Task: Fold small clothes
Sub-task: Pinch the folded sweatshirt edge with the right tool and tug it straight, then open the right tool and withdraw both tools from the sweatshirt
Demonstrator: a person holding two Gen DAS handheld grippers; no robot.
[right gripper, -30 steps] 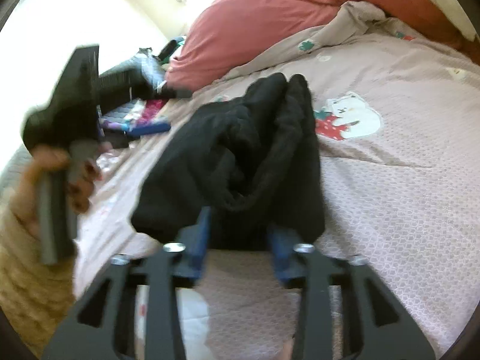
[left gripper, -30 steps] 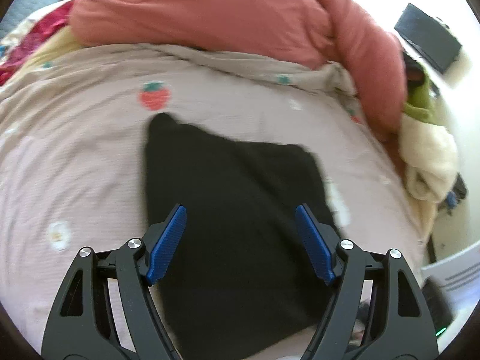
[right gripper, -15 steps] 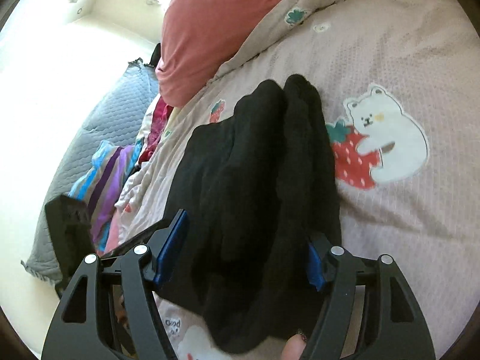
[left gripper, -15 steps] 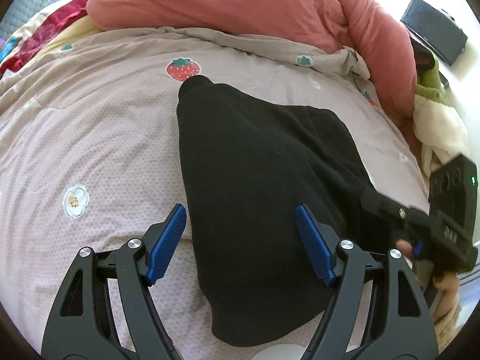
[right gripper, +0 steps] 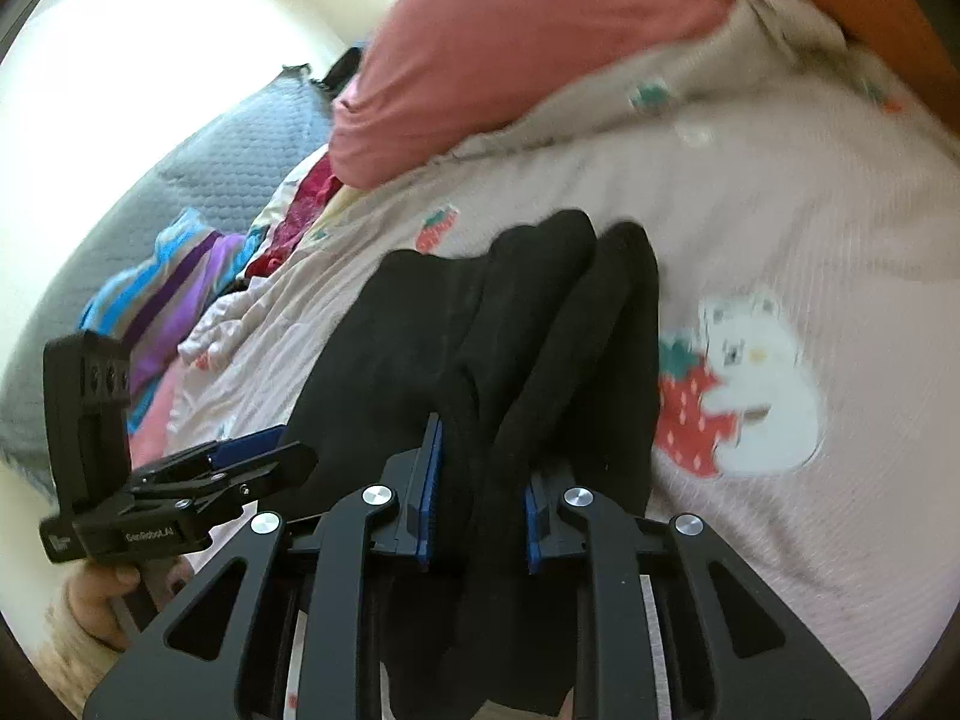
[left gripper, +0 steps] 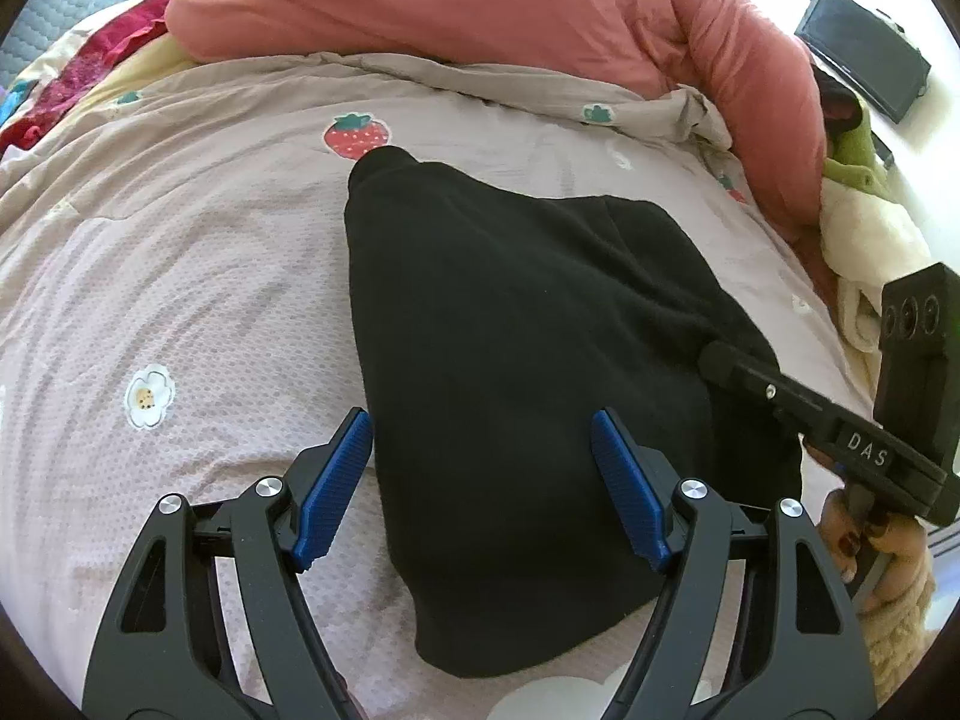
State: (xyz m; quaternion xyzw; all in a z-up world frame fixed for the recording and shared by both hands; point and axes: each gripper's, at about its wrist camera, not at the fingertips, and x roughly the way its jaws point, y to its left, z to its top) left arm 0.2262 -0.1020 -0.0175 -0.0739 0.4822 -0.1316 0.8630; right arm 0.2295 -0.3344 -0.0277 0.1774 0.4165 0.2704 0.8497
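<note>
A black garment (left gripper: 516,348) lies on the pink printed bedspread (left gripper: 180,276), its near end between my left gripper's fingers. My left gripper (left gripper: 480,480) is open and hovers over the garment's near part, holding nothing. My right gripper (right gripper: 480,486) is shut on a bunched fold of the black garment (right gripper: 540,324) at its edge; it also shows in the left wrist view (left gripper: 780,390) at the garment's right side. The left gripper shows in the right wrist view (right gripper: 240,462) at the garment's left edge.
A large salmon-pink duvet (left gripper: 480,6) is piled along the far side of the bed. Colourful clothes (right gripper: 180,276) and a grey quilt (right gripper: 198,180) lie at the left. A cream and green plush heap (left gripper: 864,222) sits at the right edge, near a dark box (left gripper: 864,54).
My right gripper has closed from open onto a fold of the black garment. My left gripper has stayed open and drawn back a little.
</note>
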